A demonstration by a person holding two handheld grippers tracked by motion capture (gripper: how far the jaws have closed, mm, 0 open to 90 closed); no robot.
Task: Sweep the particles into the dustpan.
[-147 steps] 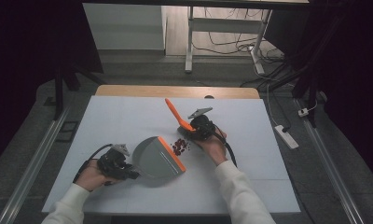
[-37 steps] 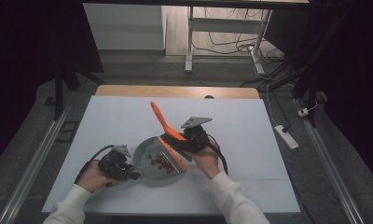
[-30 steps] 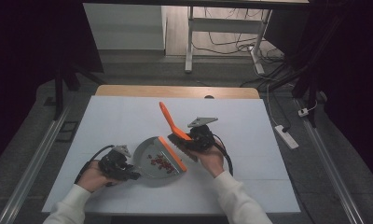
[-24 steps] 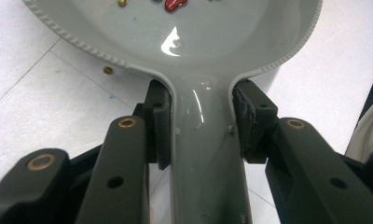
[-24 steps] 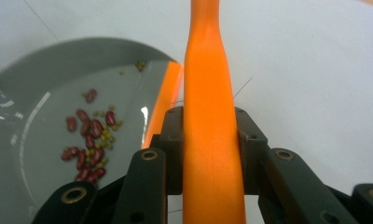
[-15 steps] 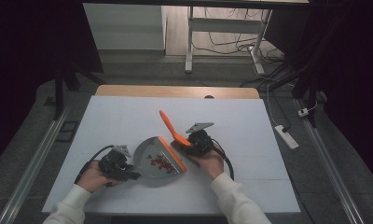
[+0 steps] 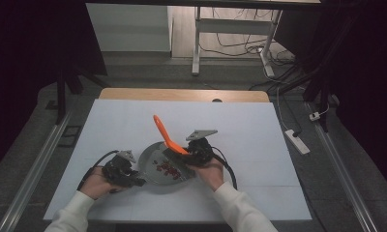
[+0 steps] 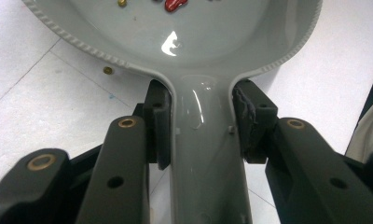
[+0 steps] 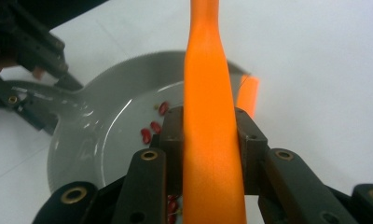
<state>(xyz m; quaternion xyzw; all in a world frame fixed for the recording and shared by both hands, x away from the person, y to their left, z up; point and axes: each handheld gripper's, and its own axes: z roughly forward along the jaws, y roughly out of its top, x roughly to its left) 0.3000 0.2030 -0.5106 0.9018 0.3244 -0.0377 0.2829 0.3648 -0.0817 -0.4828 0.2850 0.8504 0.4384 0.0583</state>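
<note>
High view
Table [image 7: 278,145]: flat white top with faint grid lines and a pale wooden strip along the far edge.
Dustpan [image 7: 153,166]: grey, rounded, glossy plastic scoop lying near the front middle of the table, with its handle pointing to the person's left.
Beans [image 7: 167,167]: small dark red pieces scattered inside the dustpan.
Brush [image 7: 165,135]: orange plastic, with a slim curved handle slanting up and away over the dustpan's far right rim.
Left gripper [image 7: 128,176]: black, in the person's left hand at the dustpan handle, cable trailing behind it.
Right gripper [image 7: 191,153]: black, with a grey three-cornered plate on top, just right of the dustpan and holding the brush.

Left gripper view
Dustpan [image 8: 198,42]: smooth shiny grey shell with a finely ribbed rim; the bowl narrows into a flat handle running down the middle.
Jaw state: both black pads press against the sides of the dustpan handle, clamped firmly on it where it meets the bowl.
Beans [image 8: 174,4]: one red and one tiny yellowish piece at the top edge of the bowl.

Right gripper view
Brush [image 9: 210,116]: smooth matte orange handle, widest between the jaws and waisted farther up.
Jaw state: closed tight on the brush handle, one pad on each side.
Dustpan [image 9: 105,135]: grey bowl below and behind the brush, with a serrated rim.
Beans [image 9: 154,127]: oval, glossy and red, lying loose in the bowl.
Left gripper [image 9: 58,93]: black, at the dustpan handle on the far left.
</note>
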